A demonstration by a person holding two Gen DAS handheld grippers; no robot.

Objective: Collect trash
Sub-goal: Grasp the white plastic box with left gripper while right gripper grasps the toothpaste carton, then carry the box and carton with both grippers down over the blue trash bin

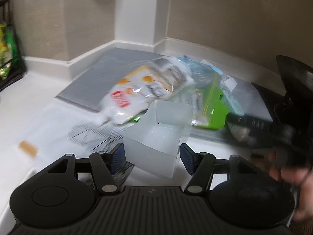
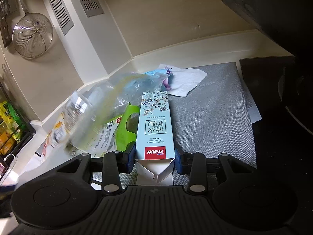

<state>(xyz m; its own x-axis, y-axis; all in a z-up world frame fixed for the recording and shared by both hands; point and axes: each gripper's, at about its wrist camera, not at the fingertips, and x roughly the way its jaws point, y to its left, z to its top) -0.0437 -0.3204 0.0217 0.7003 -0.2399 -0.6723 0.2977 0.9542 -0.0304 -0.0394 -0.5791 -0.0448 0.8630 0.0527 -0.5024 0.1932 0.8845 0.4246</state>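
My left gripper [image 1: 151, 156] has its blue pads on both sides of a translucent white plastic box [image 1: 156, 135] and is shut on it above the white counter. Behind the box lies a heap of trash: a white and orange food pouch [image 1: 140, 90], a clear zip bag [image 1: 207, 82] and a green package [image 1: 215, 109]. My right gripper [image 2: 154, 156] is shut on a pale blue flowered carton [image 2: 154, 125] with its end flap open, over the grey mat [image 2: 211, 117]. The green package [image 2: 125, 129], the clear bag [image 2: 109, 101] and a white tissue [image 2: 185, 80] lie just beyond.
A black pan [image 2: 283, 19] and black stove [image 2: 273, 107] stand at the right. A wire rack with green packets [image 1: 7, 45] is at the far left. A metal strainer [image 2: 32, 33] hangs on the wall. The white counter edge [image 1: 49, 121] has a clear sheet on it.
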